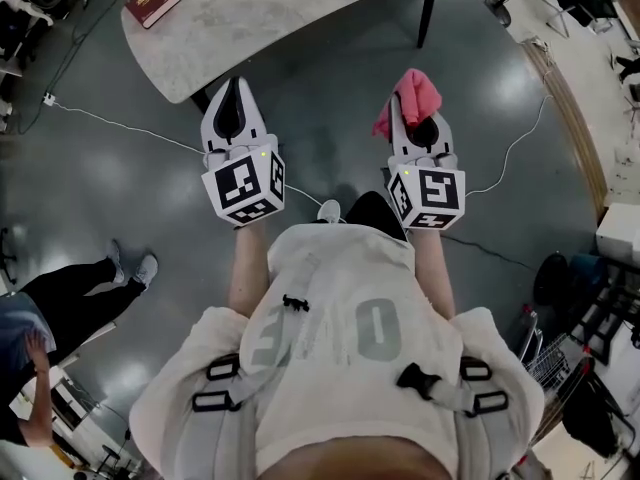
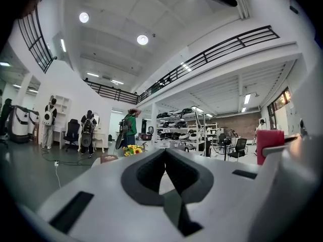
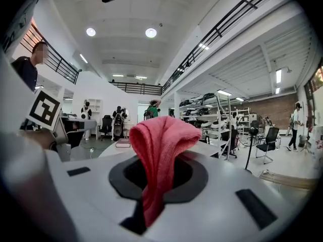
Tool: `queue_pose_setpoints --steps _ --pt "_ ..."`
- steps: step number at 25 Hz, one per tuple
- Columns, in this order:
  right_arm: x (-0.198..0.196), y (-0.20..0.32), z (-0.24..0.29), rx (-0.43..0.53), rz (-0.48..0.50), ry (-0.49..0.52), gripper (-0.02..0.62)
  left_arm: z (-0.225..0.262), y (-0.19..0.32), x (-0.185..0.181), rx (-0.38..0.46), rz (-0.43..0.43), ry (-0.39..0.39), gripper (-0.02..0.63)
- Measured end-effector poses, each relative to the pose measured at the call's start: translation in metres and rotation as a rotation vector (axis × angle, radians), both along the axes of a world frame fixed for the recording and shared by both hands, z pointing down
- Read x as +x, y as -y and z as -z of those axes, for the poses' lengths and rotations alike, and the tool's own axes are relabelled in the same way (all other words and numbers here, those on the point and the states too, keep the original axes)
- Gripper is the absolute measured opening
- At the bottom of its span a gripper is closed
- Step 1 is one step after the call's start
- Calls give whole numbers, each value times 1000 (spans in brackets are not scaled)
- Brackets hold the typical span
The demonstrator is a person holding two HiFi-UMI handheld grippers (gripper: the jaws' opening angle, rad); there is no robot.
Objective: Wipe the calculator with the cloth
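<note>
Clamping the pink cloth (image 1: pixel 408 96) between its jaws, the right gripper (image 1: pixel 416 116) is held level in front of the table's (image 1: pixel 260 28) near edge, with the cloth bunched above its tips. The left gripper (image 1: pixel 235 88) has its jaws together on nothing, beside that edge. A red book (image 1: pixel 152 1) lies near the table's left corner.

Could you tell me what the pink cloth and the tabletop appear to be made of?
The cloth looks like soft woven or knitted fabric, possibly microfibre: matte, with a fine ribbed texture and limp folds. The tabletop looks like grey stone or stone-effect laminate: a mottled, veined pattern with a dull sheen.
</note>
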State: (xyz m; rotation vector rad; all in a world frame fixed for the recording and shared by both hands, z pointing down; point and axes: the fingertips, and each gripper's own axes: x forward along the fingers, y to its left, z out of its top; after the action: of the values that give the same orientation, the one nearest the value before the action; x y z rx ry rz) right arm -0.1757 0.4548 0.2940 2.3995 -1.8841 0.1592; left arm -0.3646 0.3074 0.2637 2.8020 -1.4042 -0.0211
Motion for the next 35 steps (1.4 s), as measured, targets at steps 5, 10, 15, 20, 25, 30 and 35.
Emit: queue_pose_setpoints --steps 5,10,15,20,25,30,35 --pt "18 5 1 4 -11 9 55 8 13 3 26 23 -7 20" --pt "40 17 1 34 -10 -10 55 13 22 8 58 52 -39 20" --pt "71 41 -1 84 16 -34 55 -2 46 30 70 99 -52 20" --pt "115 84 -2 90 41 -28 55 4 83 73 82 110 -44 20" --pt "175 140 5 72 83 -44 55 11 127 135 60 131 -45 20" --pt "241 225 15 38 163 -41 54 18 192 195 26 191 -45 21" --pt "301 327 26 27 255 -64 55 32 270 254 41 262 -38 21"
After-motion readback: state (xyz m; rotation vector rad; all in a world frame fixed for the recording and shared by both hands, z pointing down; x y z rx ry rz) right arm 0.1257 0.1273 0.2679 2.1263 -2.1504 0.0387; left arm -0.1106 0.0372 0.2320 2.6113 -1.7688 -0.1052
